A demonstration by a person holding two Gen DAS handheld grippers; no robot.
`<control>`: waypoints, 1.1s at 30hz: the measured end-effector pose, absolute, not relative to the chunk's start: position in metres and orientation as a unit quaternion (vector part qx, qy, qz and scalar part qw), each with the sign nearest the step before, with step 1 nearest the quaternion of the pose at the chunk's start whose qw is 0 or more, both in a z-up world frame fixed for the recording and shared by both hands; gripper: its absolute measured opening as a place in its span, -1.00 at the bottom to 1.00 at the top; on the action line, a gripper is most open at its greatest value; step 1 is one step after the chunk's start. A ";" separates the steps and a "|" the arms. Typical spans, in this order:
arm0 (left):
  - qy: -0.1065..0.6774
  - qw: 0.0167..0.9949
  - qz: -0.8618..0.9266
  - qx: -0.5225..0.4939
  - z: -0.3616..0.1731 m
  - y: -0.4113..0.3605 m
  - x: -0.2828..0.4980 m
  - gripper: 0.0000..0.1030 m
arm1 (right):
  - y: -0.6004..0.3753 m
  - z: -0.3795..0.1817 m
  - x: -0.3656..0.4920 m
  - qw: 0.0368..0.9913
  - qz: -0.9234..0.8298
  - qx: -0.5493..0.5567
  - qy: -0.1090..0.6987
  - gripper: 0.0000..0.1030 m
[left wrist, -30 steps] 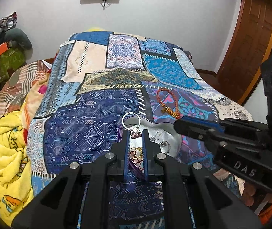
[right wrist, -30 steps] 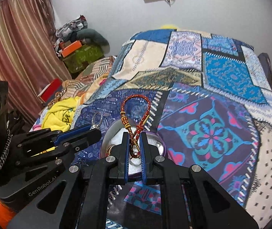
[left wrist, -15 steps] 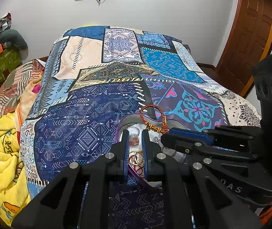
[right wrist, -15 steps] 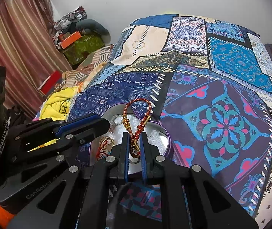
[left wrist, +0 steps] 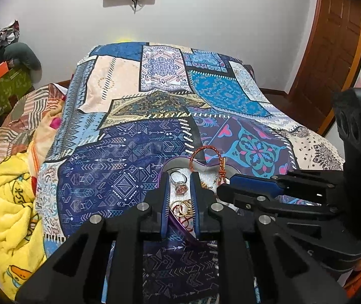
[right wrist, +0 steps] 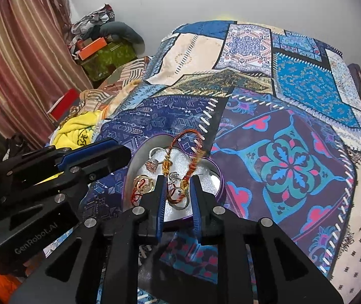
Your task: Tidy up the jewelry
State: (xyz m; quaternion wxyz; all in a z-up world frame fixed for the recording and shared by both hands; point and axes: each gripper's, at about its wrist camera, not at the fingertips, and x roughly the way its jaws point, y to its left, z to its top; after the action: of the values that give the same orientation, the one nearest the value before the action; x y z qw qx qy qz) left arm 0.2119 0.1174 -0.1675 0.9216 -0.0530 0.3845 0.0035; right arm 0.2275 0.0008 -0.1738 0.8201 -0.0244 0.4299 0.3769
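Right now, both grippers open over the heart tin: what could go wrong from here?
1. The braided bracelet drapes over the heart tin rim, partly between the right gripper fingers; withdrawing could snag it and drag it out.
2. The stone ring lies between the left gripper fingers; a careless exit may flick it.
3. The tin sits on a soft bedspread; a nudge could tip it.

My left gripper point(left wrist: 180, 190) now stands parted, and the silver ring with the pink stone point(left wrist: 179, 184) it was pinching lies loose on the tin's point(right wrist: 216, 172) white lining. My right gripper point(right wrist: 178, 190) has spread too; the red-orange braided cord point(right wrist: 180, 157) seems to be slipping free, though it is blurred. Both grippers sit lower over the tin.
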 end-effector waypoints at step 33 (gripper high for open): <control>0.064 0.995 0.067 -0.043 0.045 0.077 -0.028 0.80 | -0.097 0.034 0.033 0.949 0.304 0.024 0.086 0.68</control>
State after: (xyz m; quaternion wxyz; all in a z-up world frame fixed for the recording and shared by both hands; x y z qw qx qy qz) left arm -0.0283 0.0766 0.0453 0.9948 -0.0434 0.0644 0.0666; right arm 0.0330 -0.0965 0.0345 0.9485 0.0245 0.0862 0.3038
